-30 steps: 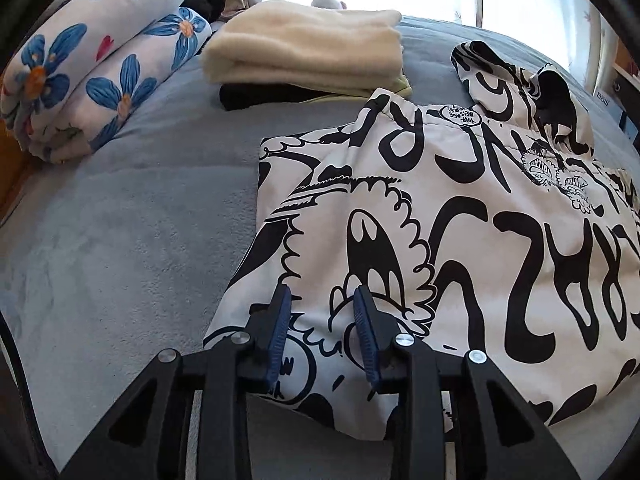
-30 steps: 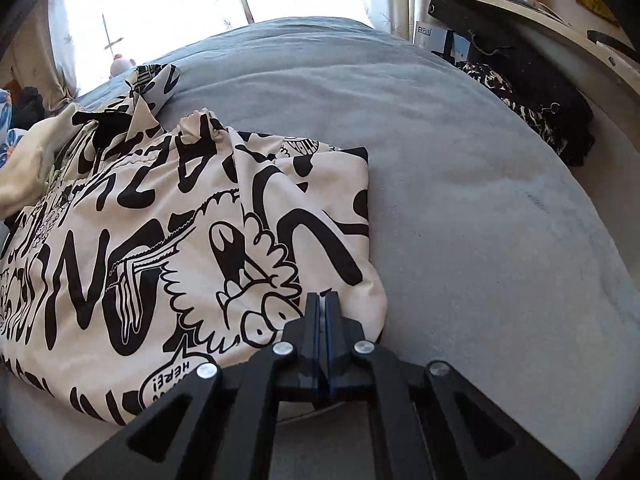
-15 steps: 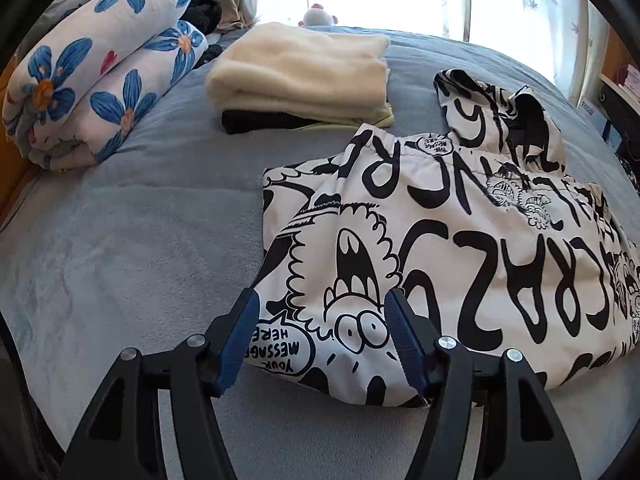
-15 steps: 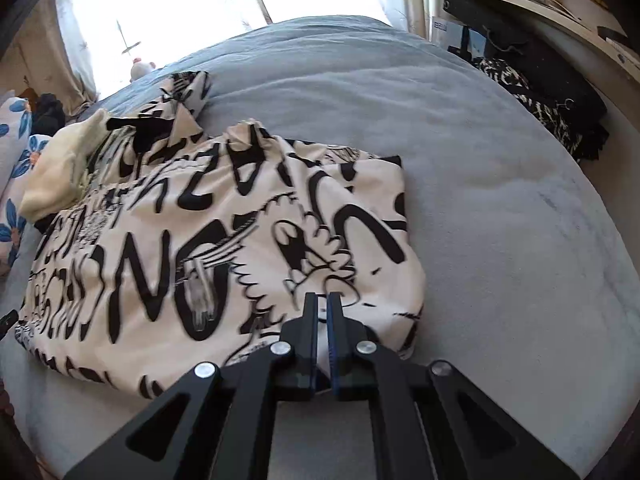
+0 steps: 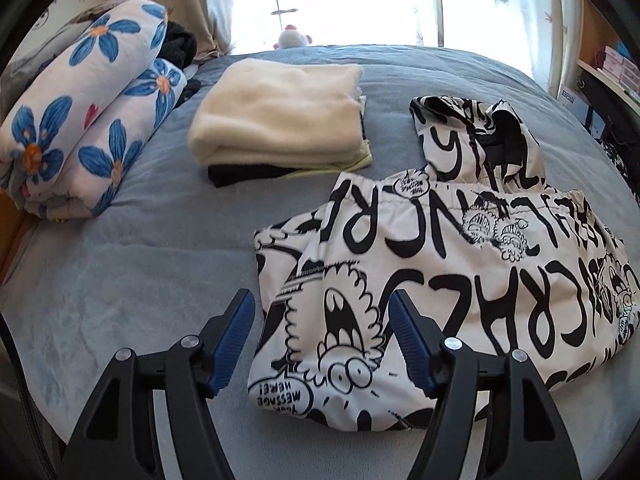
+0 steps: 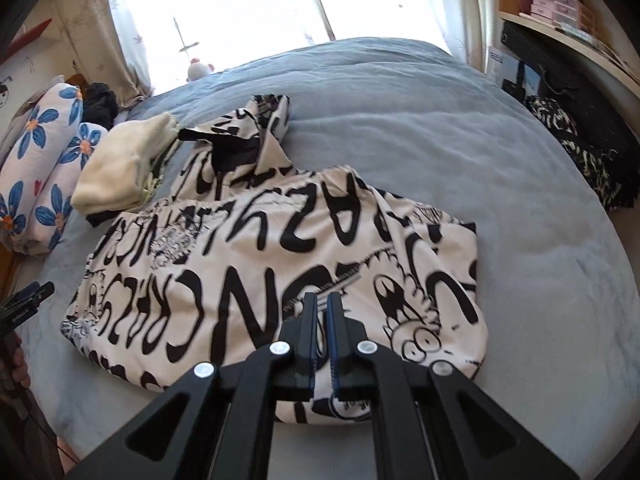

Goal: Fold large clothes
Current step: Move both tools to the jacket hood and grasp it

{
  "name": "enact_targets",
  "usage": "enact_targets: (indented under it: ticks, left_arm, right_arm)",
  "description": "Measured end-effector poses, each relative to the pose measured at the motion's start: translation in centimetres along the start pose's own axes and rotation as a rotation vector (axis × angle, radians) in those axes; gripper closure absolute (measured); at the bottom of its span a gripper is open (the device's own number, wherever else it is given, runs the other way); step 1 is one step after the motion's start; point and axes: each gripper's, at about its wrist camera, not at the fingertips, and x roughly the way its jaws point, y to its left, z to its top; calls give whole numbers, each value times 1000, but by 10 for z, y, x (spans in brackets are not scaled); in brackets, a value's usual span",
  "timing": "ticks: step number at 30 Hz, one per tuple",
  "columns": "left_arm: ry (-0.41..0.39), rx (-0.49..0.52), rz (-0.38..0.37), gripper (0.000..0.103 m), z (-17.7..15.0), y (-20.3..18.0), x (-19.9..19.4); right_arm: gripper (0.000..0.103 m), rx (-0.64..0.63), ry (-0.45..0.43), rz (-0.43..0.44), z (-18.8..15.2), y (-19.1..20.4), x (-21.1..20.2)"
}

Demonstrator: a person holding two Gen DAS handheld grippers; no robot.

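Hoodie (image 5: 460,292) was let go by left claw (image 5: 320,340), now spread wide & pulled back; right claw (image 6: 322,340) eased, barely parted, w/ nothing pinched. Fold judged laid.

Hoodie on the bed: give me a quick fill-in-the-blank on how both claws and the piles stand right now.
1. The left claw is ____ over the hoodie.
2. The right claw, fingers almost together, grips ____.
3. The cream stack lies on a ____ garment.
4. The quilt bears ____ flowers.

Missing: open; nothing; black; blue
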Motion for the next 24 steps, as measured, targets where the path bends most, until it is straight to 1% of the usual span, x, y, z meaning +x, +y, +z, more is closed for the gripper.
enact_targets:
  ticks: [5, 7, 9, 11, 15, 17, 20, 22, 24]
  left_arm:
    - [-11, 42, -18, 35, 38, -11, -2]
    - [-19, 61, -28, 34, 59, -18, -2]
    - [-29, 90, -12, 33, 80, -27, -1]
    - [-40, 126, -20, 33, 104, -40, 1]
    - [-70, 188, -29, 27, 151, -67, 11]
    - [-73, 205, -29, 27, 172, -80, 21]
    - [-40, 207, -55, 27, 210, -100, 49]
    - [-17, 183, -65, 27, 235, -112, 72]
    - [10, 159, -82, 27, 256, -122, 97]
  right_arm:
    - [97, -30, 10, -4, 31, 10, 4]
    - [92, -27, 21, 6, 44, 12, 6]
    - [74, -23, 9, 26, 60, 14, 6]
    - [68, -25, -8, 24, 76, 17, 6]
    - [67, -38, -20, 31, 117, 28, 15]
    - [67, -41, -29, 45, 139, 36, 22]
    - [67, -47, -31, 65, 172, 50, 41]
    - [67, -43, -30, 68, 194, 59, 59]
    - [67, -37, -17, 80, 219, 68, 86]
